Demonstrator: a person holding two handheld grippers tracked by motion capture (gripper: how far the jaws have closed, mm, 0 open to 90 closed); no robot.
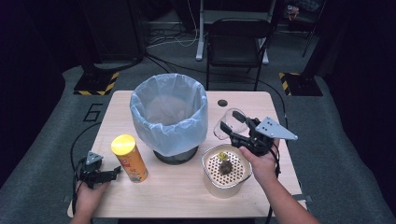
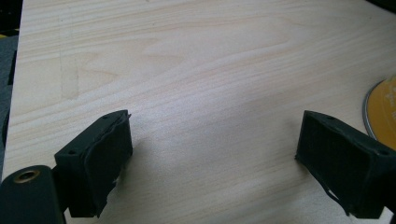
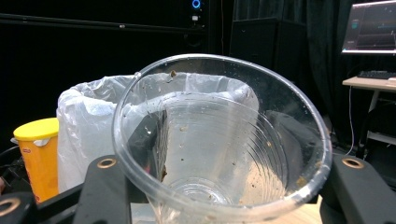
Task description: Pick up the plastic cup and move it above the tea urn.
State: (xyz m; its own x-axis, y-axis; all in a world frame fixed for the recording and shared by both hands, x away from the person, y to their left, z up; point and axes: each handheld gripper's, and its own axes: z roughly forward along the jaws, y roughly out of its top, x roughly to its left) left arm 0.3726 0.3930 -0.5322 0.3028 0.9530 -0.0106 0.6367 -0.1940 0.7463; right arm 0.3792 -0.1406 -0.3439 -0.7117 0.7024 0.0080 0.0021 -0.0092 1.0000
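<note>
A clear plastic cup (image 3: 219, 140), speckled with brown residue, sits clamped between the jaws of the right claw (image 1: 236, 130), held tilted above the table (image 1: 187, 186) between the bag-lined bin (image 1: 169, 116) and a beige strainer pot (image 1: 226, 170) holding a dark clump. The left claw (image 2: 215, 158) rests wide apart and empty on the table's near left, just beside the yellow-lidded chip can (image 1: 129, 157).
</note>
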